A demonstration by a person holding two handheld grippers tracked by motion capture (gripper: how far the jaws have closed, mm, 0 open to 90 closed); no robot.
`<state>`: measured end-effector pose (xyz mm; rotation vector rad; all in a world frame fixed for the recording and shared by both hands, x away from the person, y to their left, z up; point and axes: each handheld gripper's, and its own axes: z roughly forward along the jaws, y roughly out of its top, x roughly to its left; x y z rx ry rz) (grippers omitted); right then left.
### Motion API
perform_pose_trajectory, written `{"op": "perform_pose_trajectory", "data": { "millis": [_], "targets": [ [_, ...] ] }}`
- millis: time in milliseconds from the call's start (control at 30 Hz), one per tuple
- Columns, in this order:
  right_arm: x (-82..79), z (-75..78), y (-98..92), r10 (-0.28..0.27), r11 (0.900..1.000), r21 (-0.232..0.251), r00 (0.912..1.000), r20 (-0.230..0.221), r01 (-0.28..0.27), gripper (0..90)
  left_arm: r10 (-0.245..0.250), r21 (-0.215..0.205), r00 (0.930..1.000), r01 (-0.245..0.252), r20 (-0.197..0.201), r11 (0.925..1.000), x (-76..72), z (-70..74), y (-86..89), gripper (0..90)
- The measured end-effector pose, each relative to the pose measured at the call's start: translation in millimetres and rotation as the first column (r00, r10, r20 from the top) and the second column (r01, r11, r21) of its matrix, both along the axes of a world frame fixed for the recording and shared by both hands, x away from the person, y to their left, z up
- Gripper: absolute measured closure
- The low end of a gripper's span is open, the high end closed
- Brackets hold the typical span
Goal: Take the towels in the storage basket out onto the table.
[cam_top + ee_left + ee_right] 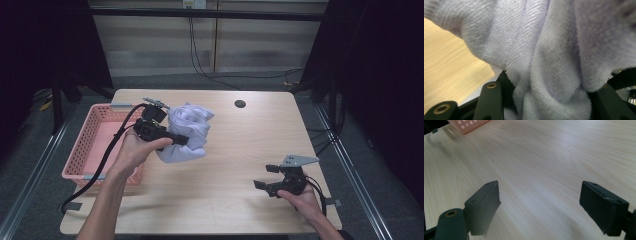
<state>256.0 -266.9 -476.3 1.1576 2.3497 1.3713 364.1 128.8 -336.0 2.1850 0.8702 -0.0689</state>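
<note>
Already, from the high view, your left tongs (186,141) grip the bunched lavender terry towel (189,131) just right of the pink perforated plastic basket (80,161); dropping it in looks like what remains. Left gripper view: towel (554,55) wedged between the jaws. Right gripper view: your right tongs (539,206) gape wide over bare wooden tabletop (554,155), well away from the basket.

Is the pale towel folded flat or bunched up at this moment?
Bunched up. The towel hangs as a crumpled wad gripped by the left gripper, beside the pink basket; the left gripper view shows its folds squeezed between the jaws.
</note>
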Motion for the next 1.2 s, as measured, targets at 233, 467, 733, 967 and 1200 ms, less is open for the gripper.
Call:
{"op": "perform_pose_trajectory", "data": {
  "millis": [233, 467, 733, 967, 1200],
  "targets": [
    [0.2, 0.4, -0.8, 0.000, 1.000, 0.002, 1.0000, 0.000, 0.000, 16.4, -0.028, 0.012, 0.9996, 0.028, 0.000, 0.9995, -0.7, -17.2, -26.0, 49.7],
    [0.2, 0.2, -1.1, -0.002, 1.000, 0.001, 1.0000, -0.002, 0.002, 16.4, -0.053, 0.010, 0.9983, 0.053, -0.025, 0.9985, -1.4, -45.0, -45.7, 48.6],
    [-0.1, 0.5, -1.1, -0.003, 1.000, -0.001, 1.0000, -0.001, 0.003, 16.5, -0.059, 0.029, 0.9956, 0.062, -0.072, 0.9977, -2.0, -89.7, -62.8, 48.4],
    [0.5, -0.1, 0.2, 0.006, 1.000, -0.001, 1.0000, -0.002, -0.006, 17.9, -0.091, 0.063, 0.9930, 0.096, -0.075, 0.9934, -5.3, -114.9, -76.2, 47.3],
    [0.1, -0.5, 0.9, 0.010, 1.000, -0.003, 0.9999, -0.005, -0.010, 19.1, -0.083, 0.071, 0.9963, 0.084, -0.021, 0.9939, -14.2, -125.2, -80.9, 41.6]
  ]
}}
